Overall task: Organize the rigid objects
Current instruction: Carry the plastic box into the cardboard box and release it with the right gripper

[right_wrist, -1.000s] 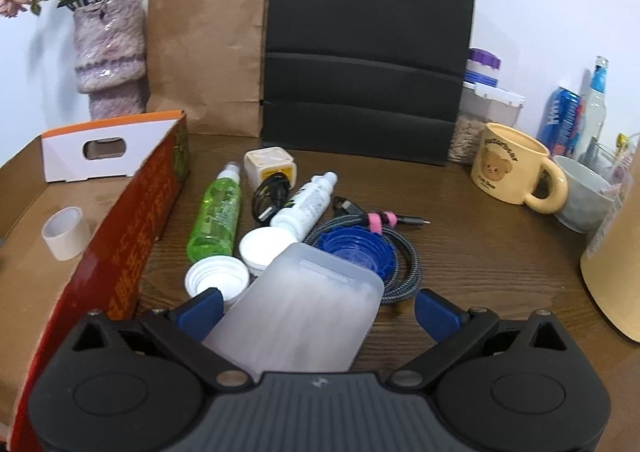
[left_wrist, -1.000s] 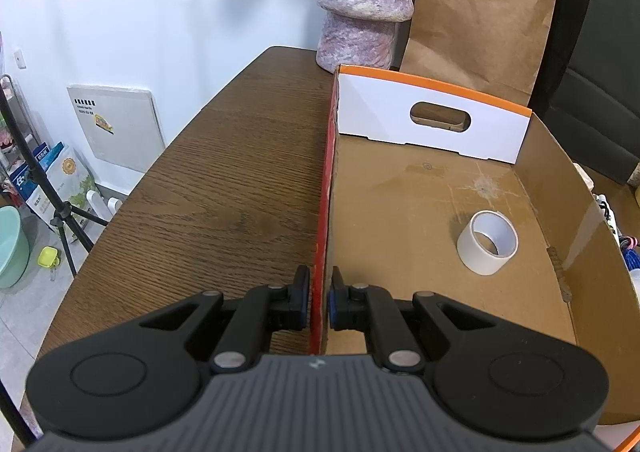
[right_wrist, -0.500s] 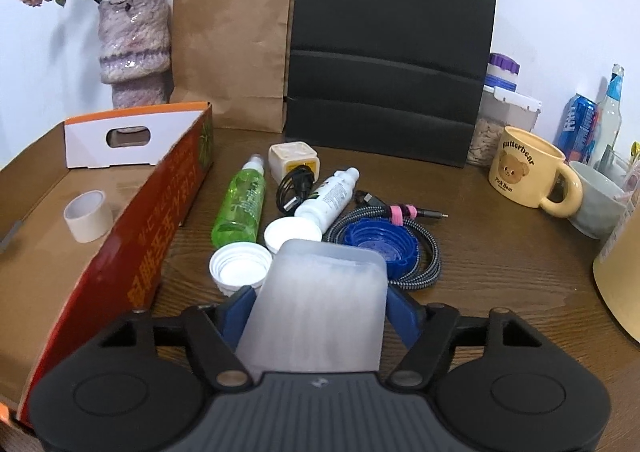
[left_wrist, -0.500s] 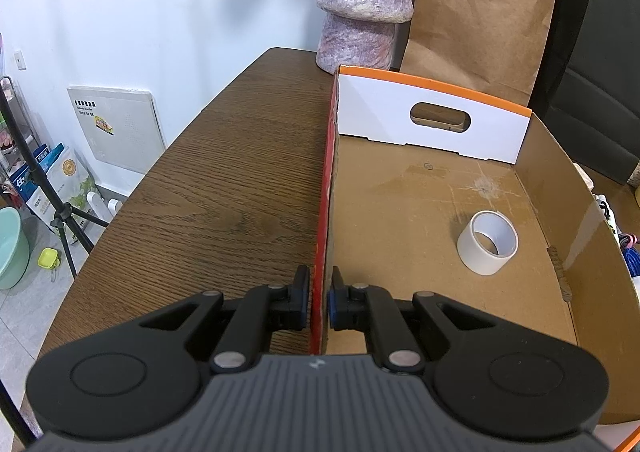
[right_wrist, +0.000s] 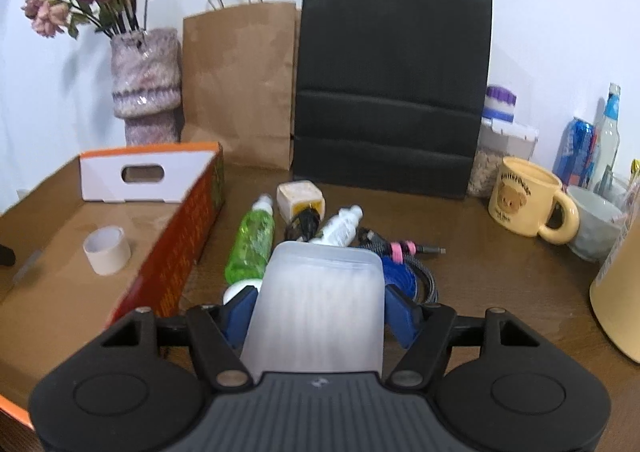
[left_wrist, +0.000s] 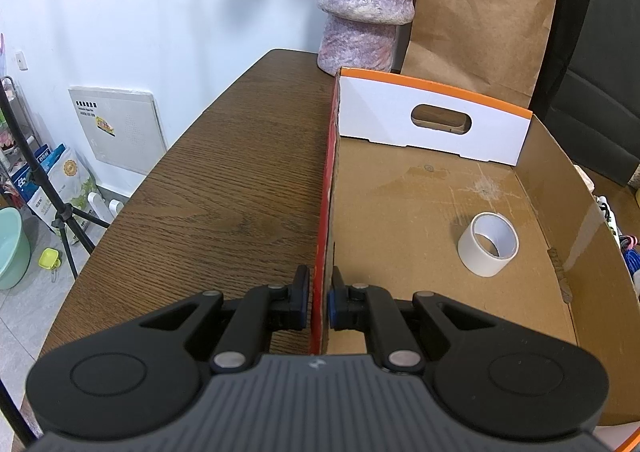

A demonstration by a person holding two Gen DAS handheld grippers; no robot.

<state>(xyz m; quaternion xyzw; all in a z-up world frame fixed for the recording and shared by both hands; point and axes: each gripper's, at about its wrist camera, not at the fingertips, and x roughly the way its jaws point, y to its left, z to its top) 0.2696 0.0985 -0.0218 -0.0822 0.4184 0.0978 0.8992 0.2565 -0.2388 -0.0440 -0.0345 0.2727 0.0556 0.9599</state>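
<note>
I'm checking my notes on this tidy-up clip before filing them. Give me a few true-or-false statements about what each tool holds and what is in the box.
1. The left tool is clamped on the cardboard box wall. True.
2. The right tool grips the green bottle. False: its pads press a frosted plastic container; the bottle lies on the table.
3. The box holds only a roll of tape. True.
4. The tape roll sits outside the box. False: it sits on the box floor.
5. The yellow bear mug lies on its side. False: it stands upright.
</note>
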